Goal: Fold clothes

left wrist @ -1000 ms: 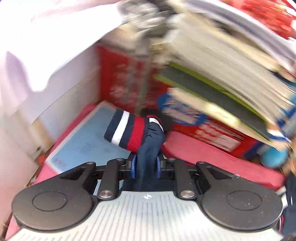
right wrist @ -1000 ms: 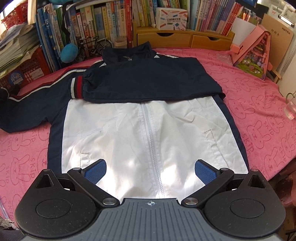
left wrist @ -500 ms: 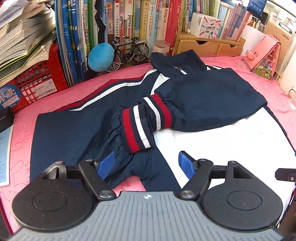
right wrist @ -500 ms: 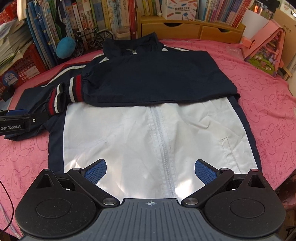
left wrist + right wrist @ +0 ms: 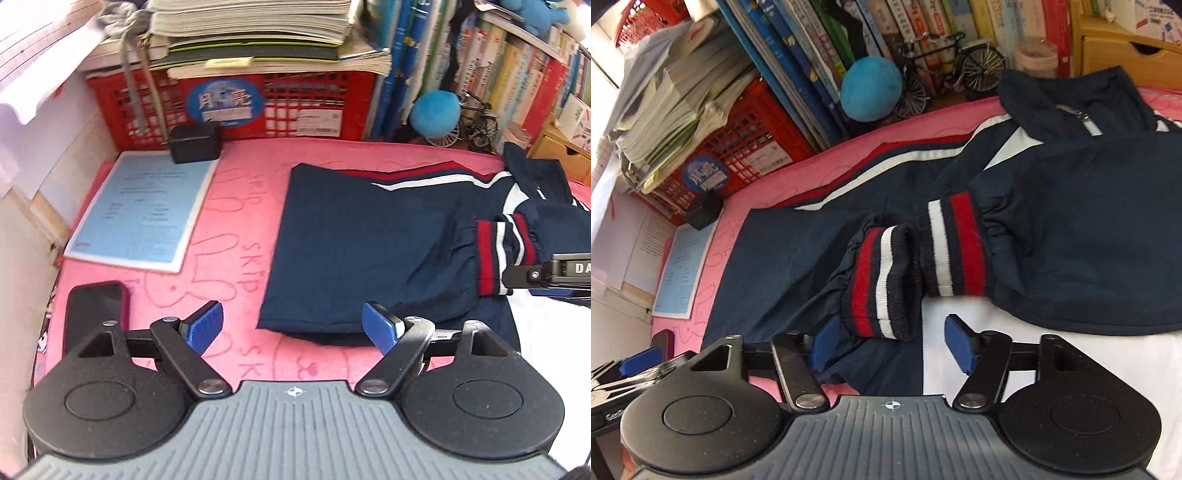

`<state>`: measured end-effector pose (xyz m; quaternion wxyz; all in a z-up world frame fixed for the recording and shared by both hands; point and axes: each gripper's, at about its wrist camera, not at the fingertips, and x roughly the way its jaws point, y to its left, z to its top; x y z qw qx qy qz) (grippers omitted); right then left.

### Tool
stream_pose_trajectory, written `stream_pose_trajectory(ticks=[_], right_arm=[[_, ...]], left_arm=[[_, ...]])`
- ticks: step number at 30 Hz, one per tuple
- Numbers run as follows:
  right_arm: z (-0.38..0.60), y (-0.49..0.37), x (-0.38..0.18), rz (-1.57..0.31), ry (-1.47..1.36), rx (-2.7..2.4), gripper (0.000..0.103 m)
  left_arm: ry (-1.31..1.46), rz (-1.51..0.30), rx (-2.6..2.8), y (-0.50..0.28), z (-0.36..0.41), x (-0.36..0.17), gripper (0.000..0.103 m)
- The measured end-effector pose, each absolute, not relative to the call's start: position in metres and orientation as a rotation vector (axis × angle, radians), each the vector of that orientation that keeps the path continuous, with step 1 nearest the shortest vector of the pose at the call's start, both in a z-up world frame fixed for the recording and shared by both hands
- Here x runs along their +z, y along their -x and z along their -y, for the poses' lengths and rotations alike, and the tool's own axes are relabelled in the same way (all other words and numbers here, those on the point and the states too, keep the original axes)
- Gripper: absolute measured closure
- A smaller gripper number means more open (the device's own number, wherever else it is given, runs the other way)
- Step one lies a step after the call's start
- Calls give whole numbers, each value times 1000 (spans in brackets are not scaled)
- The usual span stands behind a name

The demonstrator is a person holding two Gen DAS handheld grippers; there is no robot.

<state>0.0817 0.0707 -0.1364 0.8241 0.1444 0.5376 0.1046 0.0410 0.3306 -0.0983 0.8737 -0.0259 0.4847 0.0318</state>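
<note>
Left gripper point(image 5: 293, 326) fingers wide apart, empty, over pink cover point(image 5: 236, 229); we see the sleeve fold edge at 12 o'clock. Right gripper point(image 5: 886, 345) jaws closing around the striped cuff point(image 5: 882, 282) of the jacket point(image 5: 1089, 229), pads not yet pressing; both tilt steeply down.

Jacket point(image 5: 1089, 229): smooth, matt navy woven cloth with a white panel; cuffs point(image 5: 882, 284) of ribbed knit. Cover point(image 5: 236, 229) under it: pink terry-like cloth, fuzzy, with embossed pattern. Crate point(image 5: 236, 107): glossy red plastic lattice; gripper pads point(image 5: 203, 325): blue, finely textured, on matt black arms.
</note>
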Motion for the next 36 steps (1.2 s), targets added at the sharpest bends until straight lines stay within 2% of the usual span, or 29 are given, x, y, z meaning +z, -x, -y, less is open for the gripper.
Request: stream_pose_trajectory(ticks=[1,3,4,5,6,7,13,17,21,22,29,36], right_arm=[[-76,-87,-145,-1156,-307,224,23],[-86,-93,-158,-1161,-317,224,24],[-88,-93,-157,-1145,-318,212,43],[-90,-94,-155,-1129,-318,200,54],[-90,-93,-150,-1119,-332,190,73],[-88,-90,-141,-1098,-337,191,88],[-56,-74,-78,-936,-267,190,90],[-1,-77,-43,-853,-258,110,90],[76,-86,-21,-789,-166,5,90],[97,-90,-20,-788,-162,-20,90],[219,-118,-45,-796,-161,-125,90],[259,-140,-91,-859,-140,-59,90]], left_arm=[[60,-1017,82,-37,-335,-98,20],[70,-1021,107,-27,-342,-96,20],[74,-1022,114,-23,-345,-95,20],[77,-1024,119,-20,-346,-95,20],[78,-1025,126,-16,-348,-94,20],[78,-1026,133,-14,-348,-94,20],[77,-1003,87,-11,-328,-87,19],[19,-959,40,-16,-290,-81,18],[-14,-928,-8,-22,-242,-83,10],[-22,-931,-15,-25,-231,-86,7],[-116,-971,5,-45,-160,-113,7],[-156,-1024,113,-60,-136,-131,7]])
